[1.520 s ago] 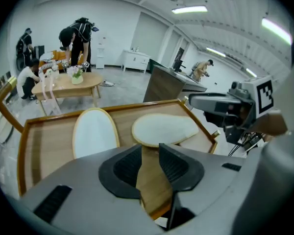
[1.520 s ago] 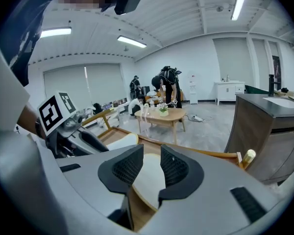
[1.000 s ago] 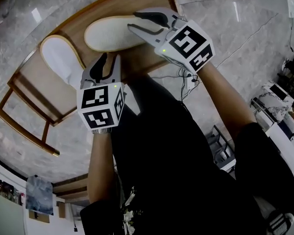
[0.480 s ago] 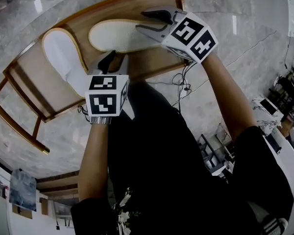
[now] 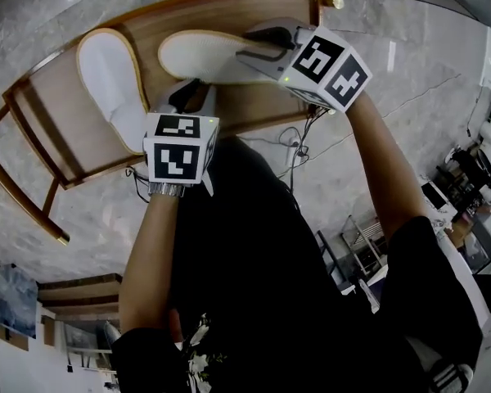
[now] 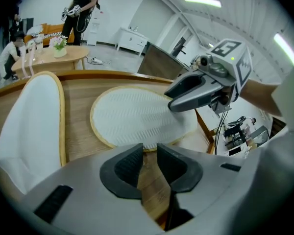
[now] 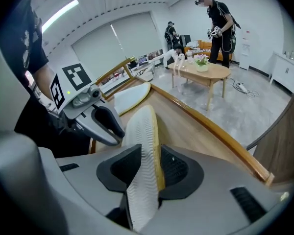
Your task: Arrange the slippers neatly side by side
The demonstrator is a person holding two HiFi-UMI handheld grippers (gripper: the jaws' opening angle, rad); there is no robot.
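1. Both grippers sit lower over the wooden bench (image 5: pixel 188 15) than a second ago, and both pairs of jaws have just been closing.
2. The right gripper (image 7: pixel 146 163) pinches the held slipper (image 5: pixel 209 56) by the end nearest the bench's right end. The ribbed sole is against 1 pad and the tan rim against the other.
3. The left gripper (image 6: pixel 148 155) has its jaws narrowed but still apart, with only bare wood between them. It hangs by the bench's near edge, just beside the near end of the other slipper (image 5: pixel 110 76).
4. The other slipper lies across the bench from far edge to near edge. The held slipper runs along the bench toward the right end, so the 2 are splayed, not parallel.
5. To do the step well, I judge the right gripper should keep its pinch firm. It should swing the held slipper's free end round until it points the same way as the other slipper, then set it down close beside that slipper.
6. The left gripper needs to take the other slipper's near end before steadying or nudging it, so that the 2 near ends line up along the near edge.
7. A thin, soft sole may flex or slip from an end grip, so a slow turn seems wise.
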